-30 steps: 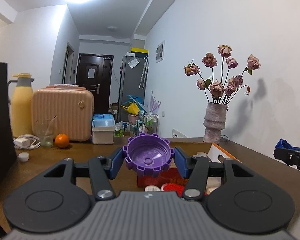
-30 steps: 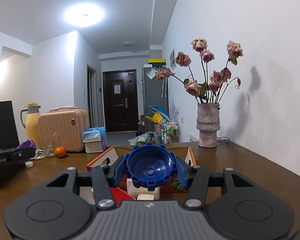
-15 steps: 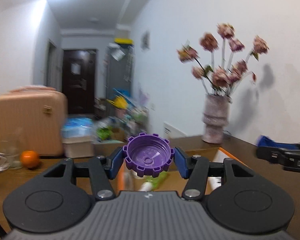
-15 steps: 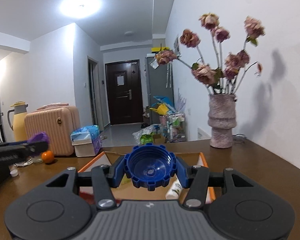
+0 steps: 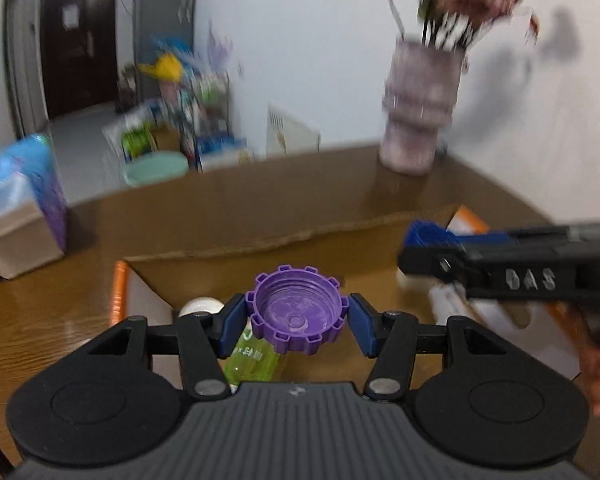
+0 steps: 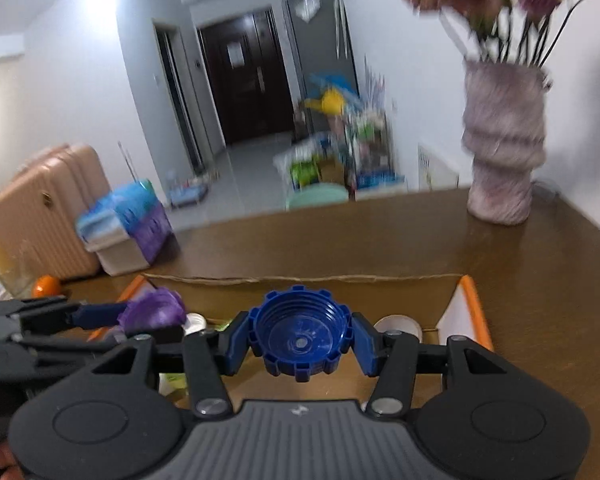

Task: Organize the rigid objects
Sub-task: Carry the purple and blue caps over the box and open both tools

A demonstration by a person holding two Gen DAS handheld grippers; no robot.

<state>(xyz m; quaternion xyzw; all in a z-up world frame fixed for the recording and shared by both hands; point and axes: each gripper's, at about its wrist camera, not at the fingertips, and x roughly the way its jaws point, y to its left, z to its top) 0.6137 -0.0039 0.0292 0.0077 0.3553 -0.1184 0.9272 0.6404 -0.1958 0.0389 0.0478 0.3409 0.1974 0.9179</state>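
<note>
Left wrist view: the left tongs [image 5: 297,321] pinch a purple cap [image 5: 297,316] above the cardboard box [image 5: 260,248]. The right tongs [image 6: 300,338] grip a blue cap [image 6: 300,336] over that box.

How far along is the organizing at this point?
Some items, such as a green bottle and white caps, already lie in the cardboard box. In hand: left gripper holds the purple cap, right gripper the blue cap, both over the box. Releasing both remains.

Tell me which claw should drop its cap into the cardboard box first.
Either, roughly; I'd pick right. The right claw holds the blue cap over the box middle; the left claw holds the purple cap nearer the box's corner.
</note>
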